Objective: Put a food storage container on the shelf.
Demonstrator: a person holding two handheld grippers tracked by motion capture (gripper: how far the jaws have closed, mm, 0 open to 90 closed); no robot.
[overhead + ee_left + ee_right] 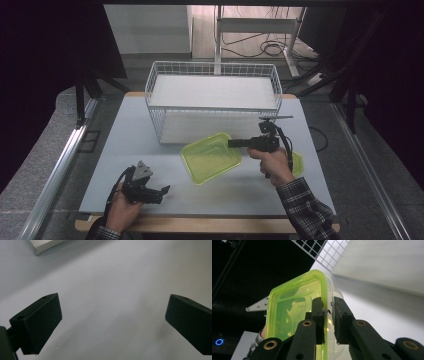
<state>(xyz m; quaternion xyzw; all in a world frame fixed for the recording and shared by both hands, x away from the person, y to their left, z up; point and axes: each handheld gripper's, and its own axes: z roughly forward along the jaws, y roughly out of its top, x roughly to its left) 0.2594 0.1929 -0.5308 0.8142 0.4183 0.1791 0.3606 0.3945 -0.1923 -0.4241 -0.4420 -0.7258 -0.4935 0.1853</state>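
A translucent lime-green plastic container (210, 157) hangs tilted just in front of the wire basket. My right gripper (234, 143) reaches in from the right and is shut on the container's right rim. In the right gripper view the two black pads (319, 312) pinch the container (292, 305) wall between them, one inside and one outside, and my right gripper (328, 312) points toward the basket. My left gripper (162, 191) rests low at the table's front left, held in a hand. Its jaws stand wide apart over bare table, with nothing between them in the left gripper view (112, 315).
A white wire basket (212, 107) with a pale board inside stands at the back middle of the grey table (125, 150). A green lid (298, 163) lies on the table behind the right hand. Dark frames and cables lie beyond the table.
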